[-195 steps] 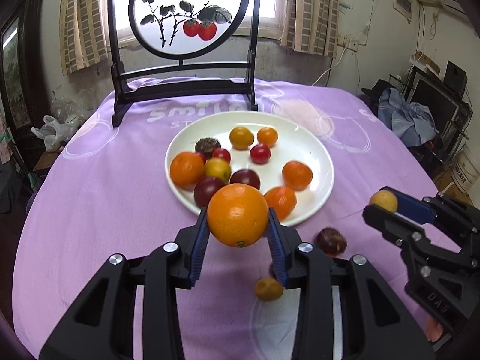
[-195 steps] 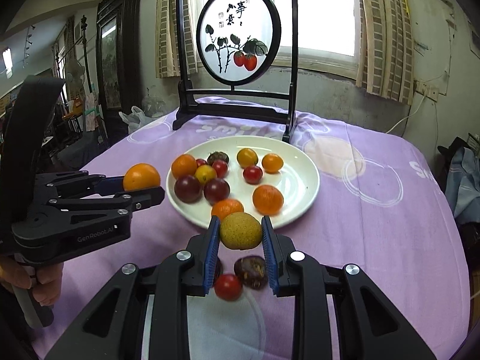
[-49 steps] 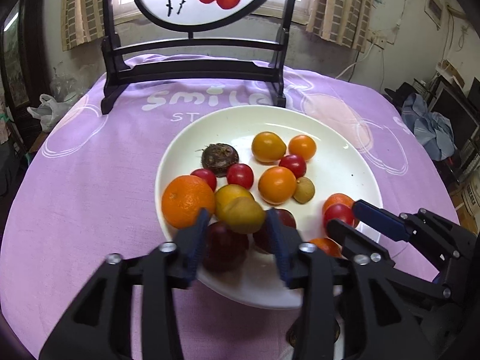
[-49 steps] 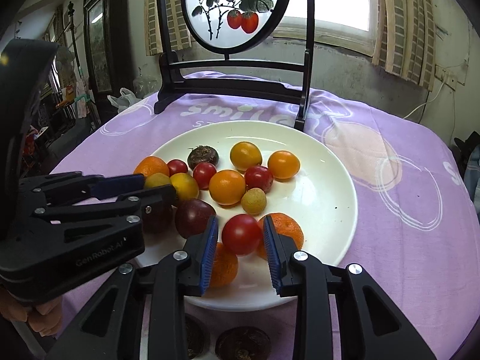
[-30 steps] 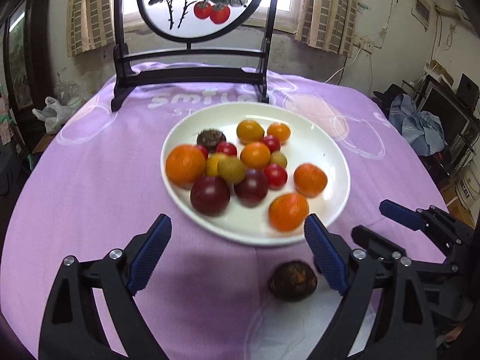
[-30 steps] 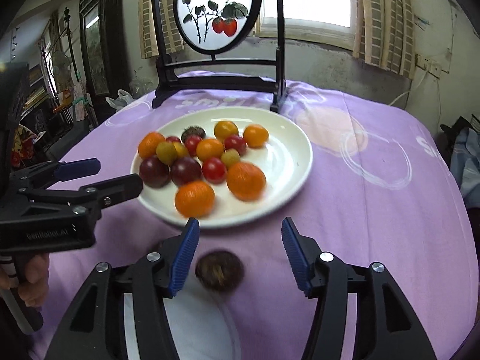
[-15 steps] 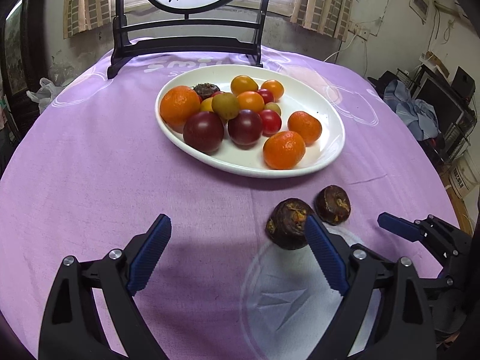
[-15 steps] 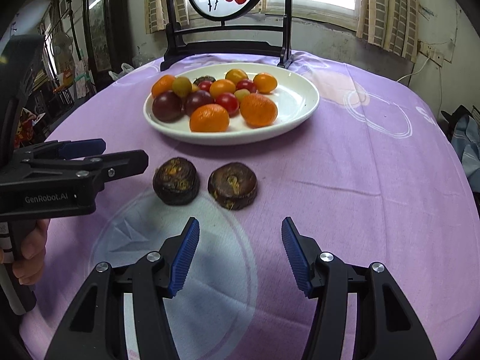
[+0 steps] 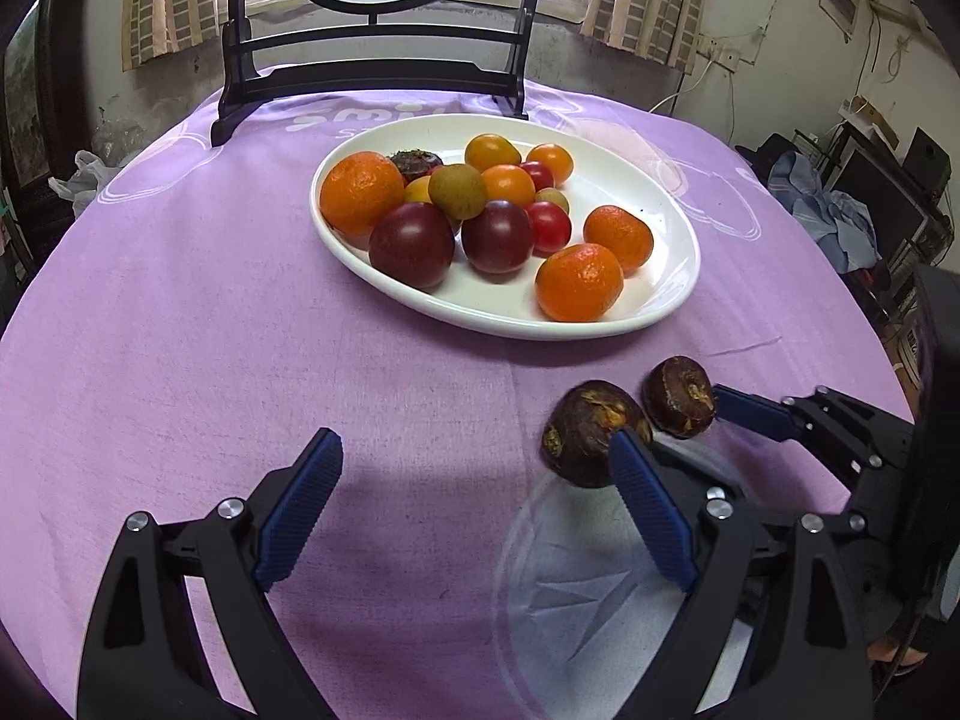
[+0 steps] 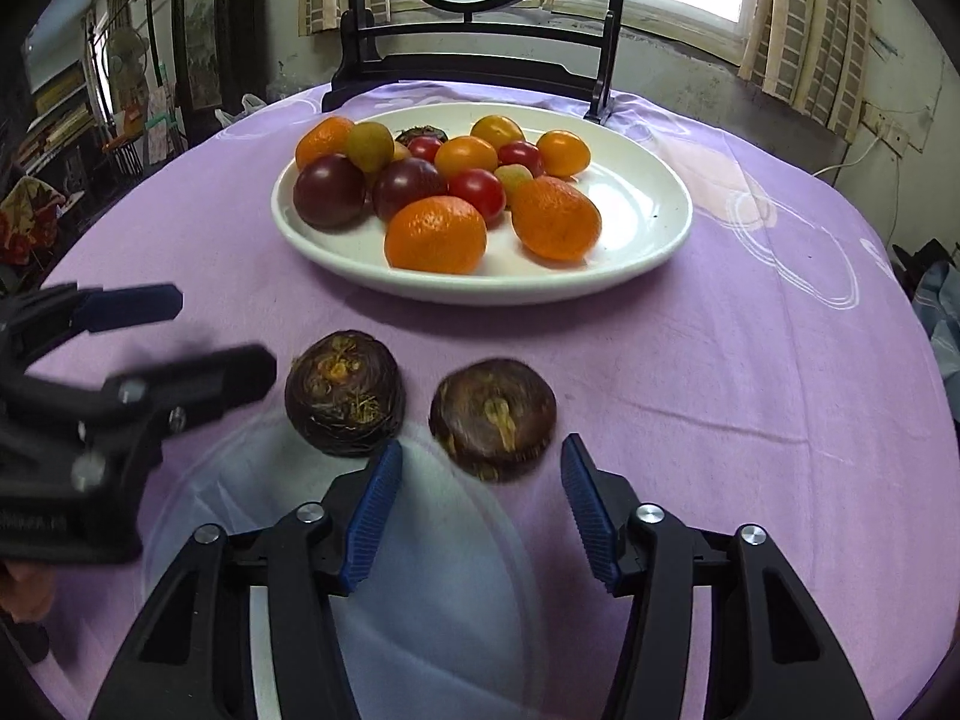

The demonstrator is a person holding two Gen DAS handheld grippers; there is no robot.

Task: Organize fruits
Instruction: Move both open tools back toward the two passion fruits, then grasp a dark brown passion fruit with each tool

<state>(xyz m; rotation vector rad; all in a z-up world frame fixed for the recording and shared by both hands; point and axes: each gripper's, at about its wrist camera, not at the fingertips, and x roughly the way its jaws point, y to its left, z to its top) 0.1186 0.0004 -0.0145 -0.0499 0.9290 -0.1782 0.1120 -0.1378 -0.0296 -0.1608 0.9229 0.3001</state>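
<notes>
1. Fruits fill the left and middle of the white plate [image 9: 672, 294]: oranges, dark plums and small red tomatoes. Two dark brown, rough-skinned fruits lie off it on the purple tablecloth [image 9: 180, 330], just in front of the plate's near rim.
2. Both grippers tilt downward toward the cloth in front of the plate. The left gripper [image 9: 474, 501] is spread wide with nothing between its fingers; its right pad sits just beside the left brown fruit [image 9: 591, 432], and whether it touches cannot be told.
3. The right gripper [image 10: 480, 501] has just been narrowing its jaws. The right brown fruit [image 10: 492, 414] lies ahead of the gap, with neither pad pressing on it.
4. The two brown fruits sit close together but apart. Bare cloth stretches to the left of the left gripper and to the right of the right one. A dark wooden screen stand [image 10: 474, 69] rises behind the plate.
5. Each brown fruit is round and flattened, with tan fibrous scars on top.
</notes>
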